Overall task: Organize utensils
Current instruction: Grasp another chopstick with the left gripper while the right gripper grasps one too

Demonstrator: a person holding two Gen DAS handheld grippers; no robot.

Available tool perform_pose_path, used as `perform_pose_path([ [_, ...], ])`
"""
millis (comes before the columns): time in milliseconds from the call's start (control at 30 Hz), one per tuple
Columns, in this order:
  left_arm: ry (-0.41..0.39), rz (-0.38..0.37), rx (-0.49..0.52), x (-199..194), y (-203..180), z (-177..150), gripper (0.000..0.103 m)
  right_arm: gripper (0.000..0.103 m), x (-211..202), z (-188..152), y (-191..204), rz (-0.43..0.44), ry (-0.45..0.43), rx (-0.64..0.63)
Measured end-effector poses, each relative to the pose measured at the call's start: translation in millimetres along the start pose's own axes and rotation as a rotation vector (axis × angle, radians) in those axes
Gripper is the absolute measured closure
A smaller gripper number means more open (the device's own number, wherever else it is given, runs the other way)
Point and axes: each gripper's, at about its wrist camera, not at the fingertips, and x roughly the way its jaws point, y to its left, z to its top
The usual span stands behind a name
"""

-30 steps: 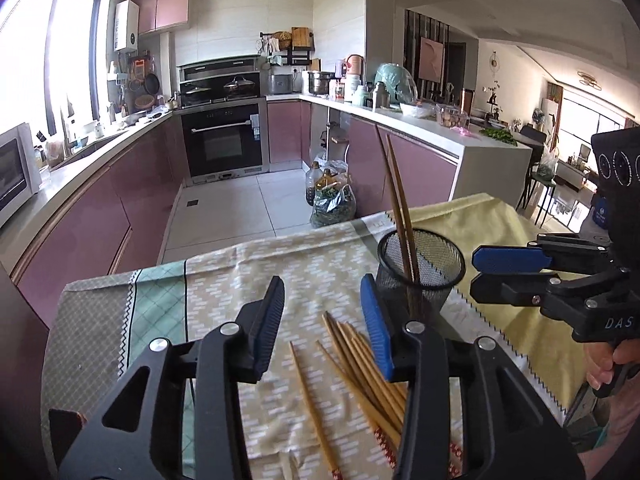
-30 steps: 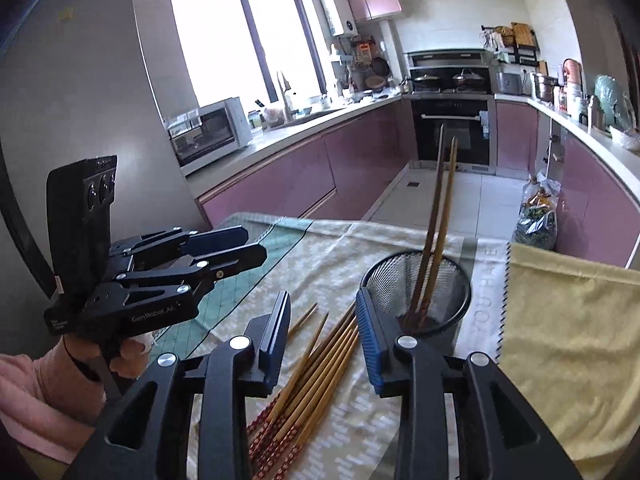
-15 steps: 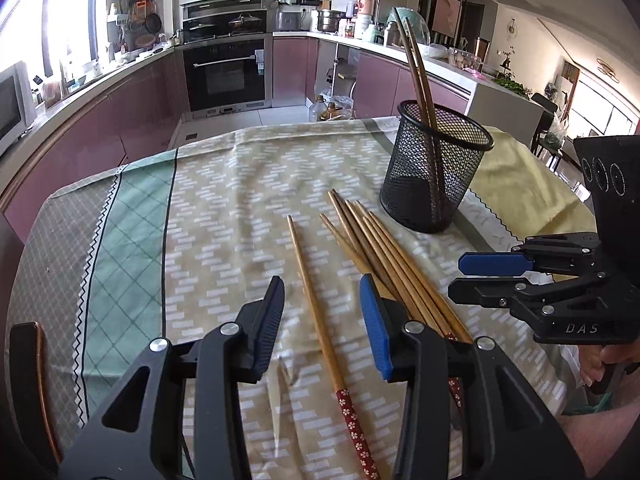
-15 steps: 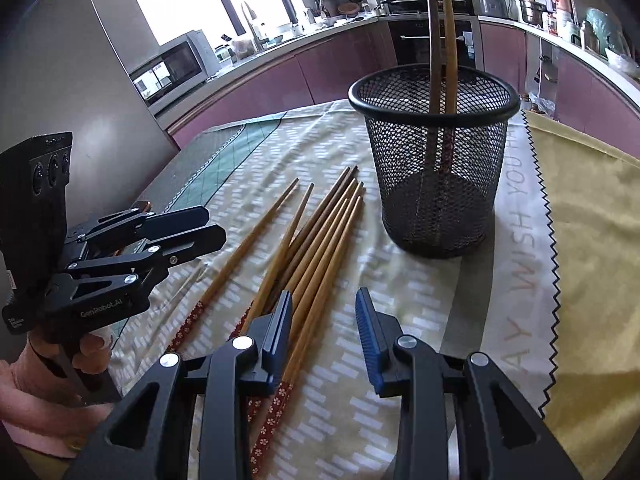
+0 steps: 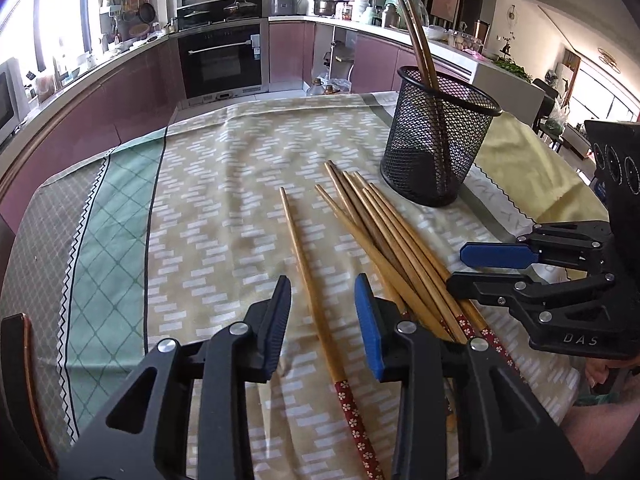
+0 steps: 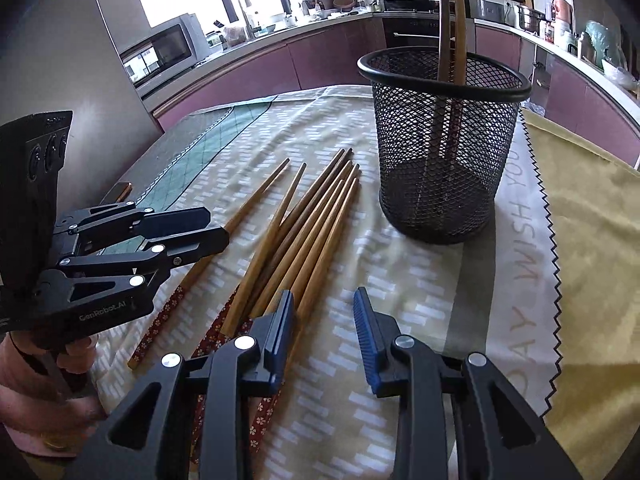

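Wooden chopstick (image 5: 310,276) lies between the left gripper's (image 5: 323,312) narrowing, part-open jaws, untouched.

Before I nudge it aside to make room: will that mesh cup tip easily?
Probably. The mesh cup looks light, being open wire mesh, and tall. Its two chopsticks lean well above the rim, so a high push may topple it; push low.

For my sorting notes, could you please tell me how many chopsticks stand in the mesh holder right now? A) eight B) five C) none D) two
D: two dark chopsticks lean inside the black mesh holder, while the rest lie on the tablecloth.
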Motion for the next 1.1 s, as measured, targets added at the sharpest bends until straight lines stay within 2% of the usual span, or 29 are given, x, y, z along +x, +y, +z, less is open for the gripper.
perform_pose_path([
  [233,0.027,0.004,-0.012,10,2,-1,0.076,0.074,5,4,4,-0.034,0.004,-0.019],
  [700,0.045,0.006,-0.030,20,3,6,0.077,0.082,18,18,6,-0.072,0.001,-0.015],
  [867,0.055,0.017,-0.048,25,5,11,0.093,0.093,20,20,1,-0.061,-0.002,0.009],
  [1100,0.050,0.004,-0.087,27,9,13,0.095,0.096,16,19,-9,-0.012,-0.008,0.066],
])
